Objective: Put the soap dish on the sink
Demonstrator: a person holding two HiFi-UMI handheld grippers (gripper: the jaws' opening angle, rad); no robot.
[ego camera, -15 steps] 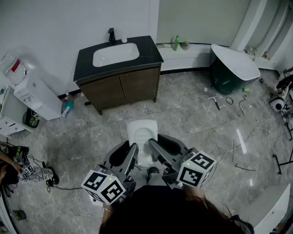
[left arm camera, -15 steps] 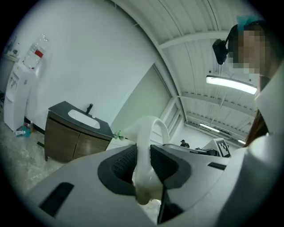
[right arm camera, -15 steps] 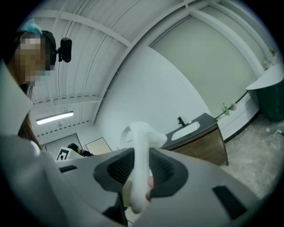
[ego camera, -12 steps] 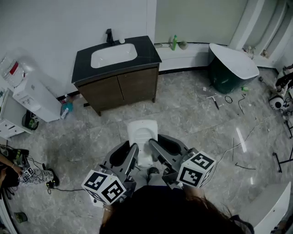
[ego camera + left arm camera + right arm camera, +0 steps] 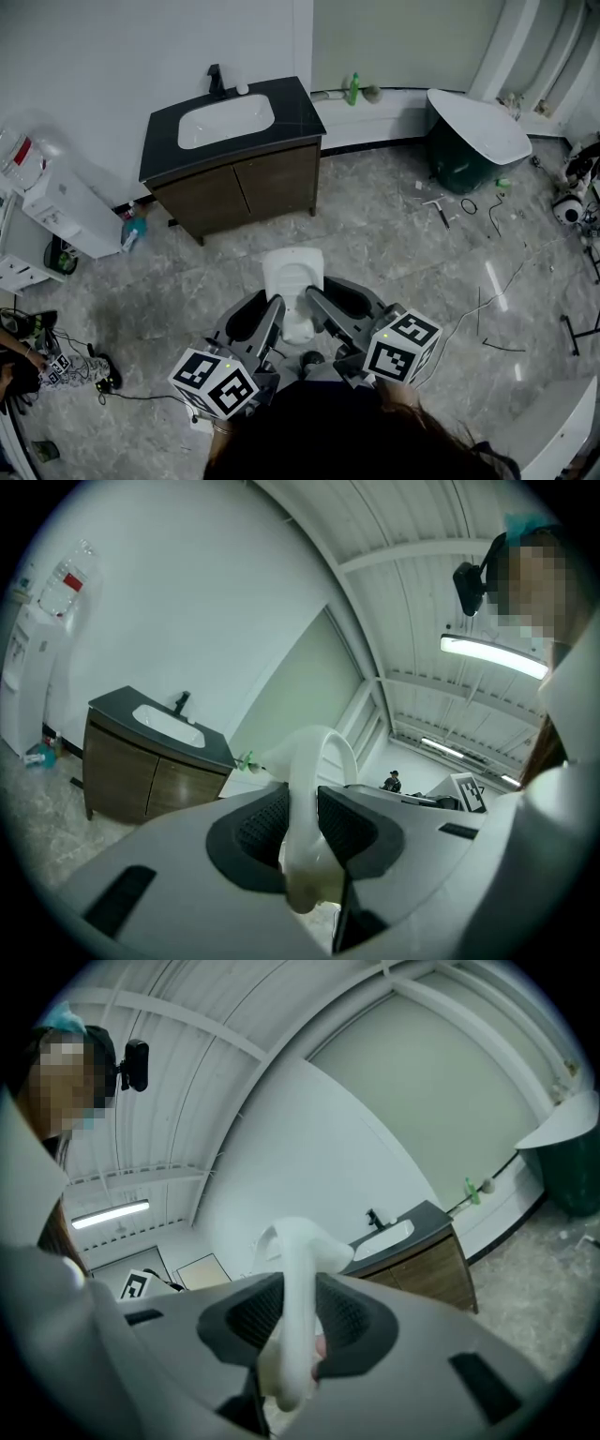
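A white oblong soap dish (image 5: 292, 275) is clamped by the jaws of the left gripper (image 5: 266, 309) and right gripper (image 5: 322, 300). The white inset sink (image 5: 225, 120) is seen well apart.

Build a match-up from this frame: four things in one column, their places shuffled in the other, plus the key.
1. white plastic soap dish
2. black metal faucet
3. green plastic bottle
4. white water dispenser

A. on the white ledge, right of the black countertop
B. gripped by the left claw and right claw
C. behind the white basin
D. by the wall, left of the wooden cabinet

Pairs: 1-B, 2-C, 3-A, 4-D
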